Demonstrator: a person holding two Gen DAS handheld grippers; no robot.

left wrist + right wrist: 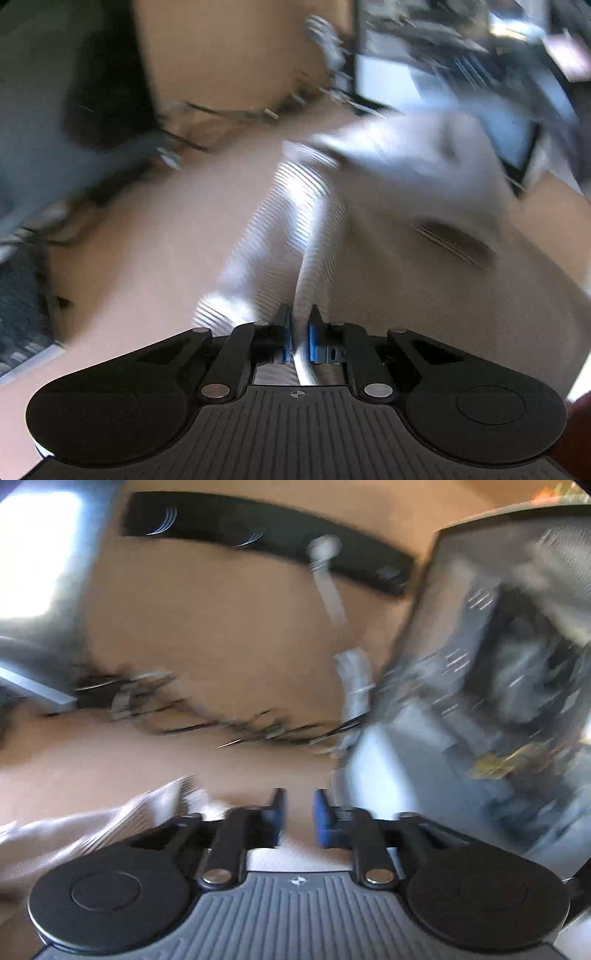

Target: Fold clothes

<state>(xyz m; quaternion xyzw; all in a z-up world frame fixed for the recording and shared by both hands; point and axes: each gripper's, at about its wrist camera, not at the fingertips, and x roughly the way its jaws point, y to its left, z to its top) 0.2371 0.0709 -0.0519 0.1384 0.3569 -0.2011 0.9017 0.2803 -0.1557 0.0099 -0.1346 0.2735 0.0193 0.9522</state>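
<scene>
White ribbed knit garment (306,221) sprawls across tan tabletop (147,240), blurred. Left wrist view: fold of cloth runs straight into left gripper (298,325), blue pads (313,338) clamped tight on it, bulk of fabric heaped ahead and rightward. Right wrist view: only garment edge (110,823) visible, low left beside right gripper (299,808); jaws partly apart, nothing between them, fabric apart from pads. Beyond: black bar (258,535), tangled cables (221,723), grey mesh chair back (498,664).

Blurred cables (229,731) on tan tabletop (229,635)
</scene>
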